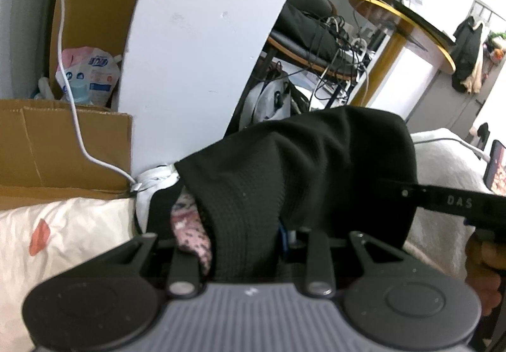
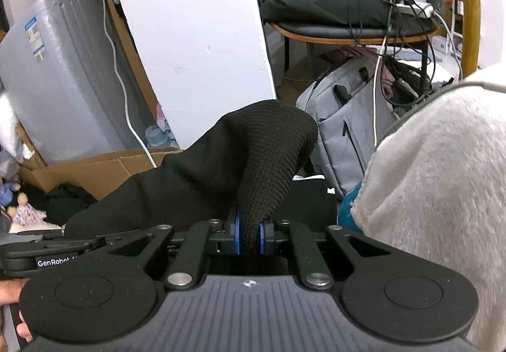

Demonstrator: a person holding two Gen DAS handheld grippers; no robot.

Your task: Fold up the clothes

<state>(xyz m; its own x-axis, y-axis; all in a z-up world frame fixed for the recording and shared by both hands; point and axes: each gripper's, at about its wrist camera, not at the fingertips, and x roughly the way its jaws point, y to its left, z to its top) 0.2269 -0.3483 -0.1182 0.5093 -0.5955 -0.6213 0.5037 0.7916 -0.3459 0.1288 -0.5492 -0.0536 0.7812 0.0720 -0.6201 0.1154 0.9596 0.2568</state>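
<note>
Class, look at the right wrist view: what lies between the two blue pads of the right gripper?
A bunched fold of the black knit garment lies pinched between the pads of the right gripper, shown in the right wrist view.

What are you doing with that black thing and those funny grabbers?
A person is folding clothes with a hand-held gripper in each hand. The right hand-held gripper is clamped on a bunched edge of the black knit garment, pinched between its blue pads. The left hand-held gripper also has black cloth bunched between its fingers. The garment is lifted, draped between both, above a bed with a fluffy white blanket. The fold is not finished yet.
</note>
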